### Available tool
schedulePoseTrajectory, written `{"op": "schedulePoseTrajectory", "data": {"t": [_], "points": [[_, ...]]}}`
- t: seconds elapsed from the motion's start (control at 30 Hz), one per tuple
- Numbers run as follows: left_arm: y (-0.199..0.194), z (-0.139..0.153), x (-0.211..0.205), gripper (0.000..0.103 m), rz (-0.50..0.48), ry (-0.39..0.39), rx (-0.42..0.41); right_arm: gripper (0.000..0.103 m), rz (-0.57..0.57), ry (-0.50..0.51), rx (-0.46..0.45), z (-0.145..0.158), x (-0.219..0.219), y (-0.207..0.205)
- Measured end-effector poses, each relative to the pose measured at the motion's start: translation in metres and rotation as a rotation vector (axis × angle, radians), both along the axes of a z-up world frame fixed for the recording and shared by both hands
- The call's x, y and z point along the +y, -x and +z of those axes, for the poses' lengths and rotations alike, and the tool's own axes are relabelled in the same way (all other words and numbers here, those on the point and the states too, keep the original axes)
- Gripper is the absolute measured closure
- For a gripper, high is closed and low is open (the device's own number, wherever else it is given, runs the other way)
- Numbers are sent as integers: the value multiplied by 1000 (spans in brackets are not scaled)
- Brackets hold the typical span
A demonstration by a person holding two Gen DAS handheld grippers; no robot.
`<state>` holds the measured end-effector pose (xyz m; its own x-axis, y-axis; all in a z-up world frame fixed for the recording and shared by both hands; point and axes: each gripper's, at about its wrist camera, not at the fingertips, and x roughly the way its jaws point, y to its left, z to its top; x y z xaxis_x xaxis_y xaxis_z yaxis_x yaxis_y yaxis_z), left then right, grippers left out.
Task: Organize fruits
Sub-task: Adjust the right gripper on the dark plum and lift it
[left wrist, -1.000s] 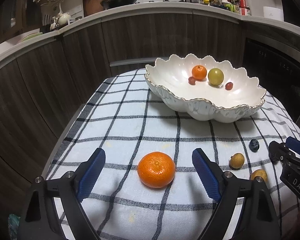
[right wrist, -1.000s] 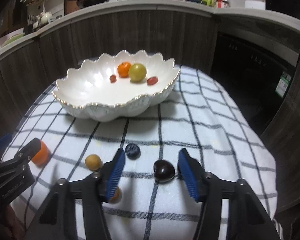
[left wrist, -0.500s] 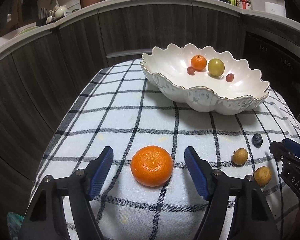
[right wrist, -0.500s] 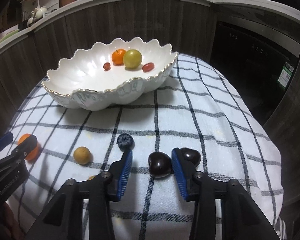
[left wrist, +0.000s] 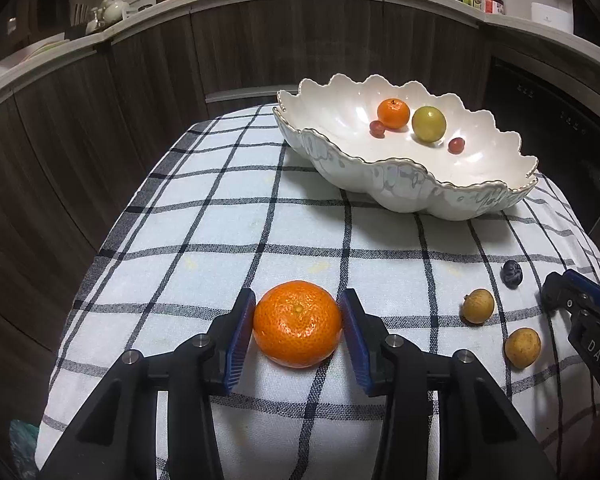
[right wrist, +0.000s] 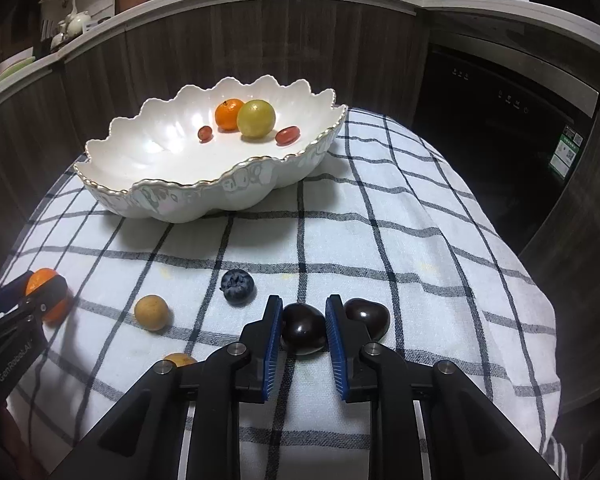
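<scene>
A round orange mandarin [left wrist: 297, 323] sits on the checked white cloth [left wrist: 220, 220], clenched by the left gripper [left wrist: 297, 330], whose jaws have just been closing. The right gripper [right wrist: 303, 330] clamps a glossy dark cherry [right wrist: 302, 329] near the scalloped white bowl [right wrist: 172, 200].

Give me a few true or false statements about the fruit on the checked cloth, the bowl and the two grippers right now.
1. The left gripper has its jaws around the mandarin. True.
2. The white bowl holds no fruit. False: it holds four.
3. The right gripper grips the blueberry. False: it grips a dark cherry.
4. A second cherry lies just outside the right jaws. True.
</scene>
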<state>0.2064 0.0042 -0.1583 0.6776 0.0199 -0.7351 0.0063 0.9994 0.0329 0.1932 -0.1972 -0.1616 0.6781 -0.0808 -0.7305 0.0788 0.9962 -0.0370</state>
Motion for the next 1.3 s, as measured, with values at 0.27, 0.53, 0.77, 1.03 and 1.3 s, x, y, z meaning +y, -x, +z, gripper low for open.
{"op": "schedulePoseTrajectory", "data": {"t": [0.27,0.53,0.77,1.03,1.3], "points": [[1,0,0,61,-8,7,-2,79,12,-11,-14,5,2,2],[5,5,0,61,-15,8,-15,80,18,-14,-31,11,2,4],[5,7,-1,61,-16,8,-17,81,27,-13,-29,11,3,4],[5,7,1,61,-16,14,-7,82,36,-24,-12,8,5,3],[3,4,1,61,-16,19,3,74,32,-25,-2,5,4,-1]]}}
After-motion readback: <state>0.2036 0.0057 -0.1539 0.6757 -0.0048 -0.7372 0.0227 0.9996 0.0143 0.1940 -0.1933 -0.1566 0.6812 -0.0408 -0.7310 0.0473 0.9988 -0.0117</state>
